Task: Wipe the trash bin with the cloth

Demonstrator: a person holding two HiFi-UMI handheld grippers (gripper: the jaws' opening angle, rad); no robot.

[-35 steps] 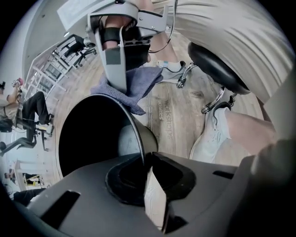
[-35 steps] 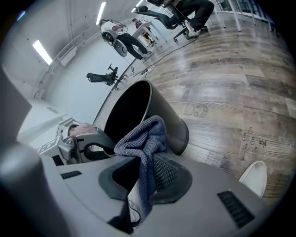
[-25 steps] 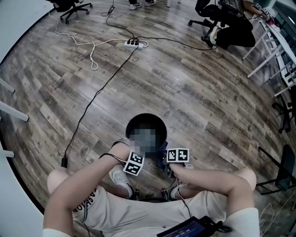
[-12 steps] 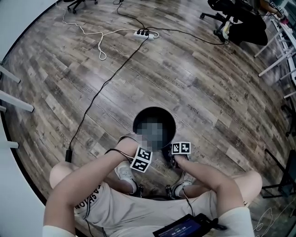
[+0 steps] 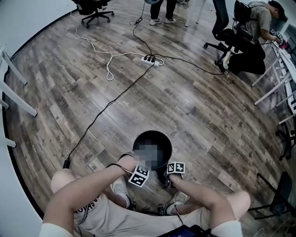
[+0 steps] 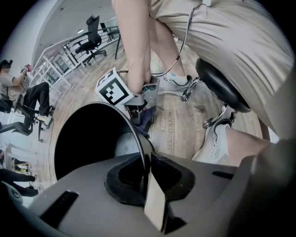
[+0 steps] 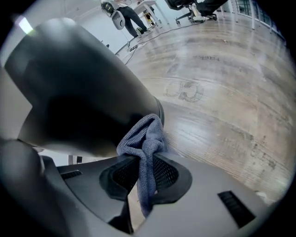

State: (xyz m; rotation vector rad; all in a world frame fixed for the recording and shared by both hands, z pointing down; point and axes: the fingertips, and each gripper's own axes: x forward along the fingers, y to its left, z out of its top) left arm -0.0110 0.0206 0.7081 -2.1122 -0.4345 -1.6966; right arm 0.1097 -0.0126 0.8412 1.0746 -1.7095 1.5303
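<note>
Right up close, clenching the thin rim of the trash bin (image 7: 83, 92) with the fingers of the left gripper (image 6: 146, 166), and squeezing a bunch of the grey cloth (image 7: 144, 136) in the fingers of the right gripper (image 7: 145, 173), pressed to the bin's outside wall down low. Best to pinch the soft, floppy cloth in a fat bunch, and to hold the bin firm at the rim, since probably light, hard and smooth, so quick to slide or tip. Farther out, only wood floor (image 5: 194, 106), a long cable (image 5: 108, 104) and office chairs (image 5: 95, 7).
</note>
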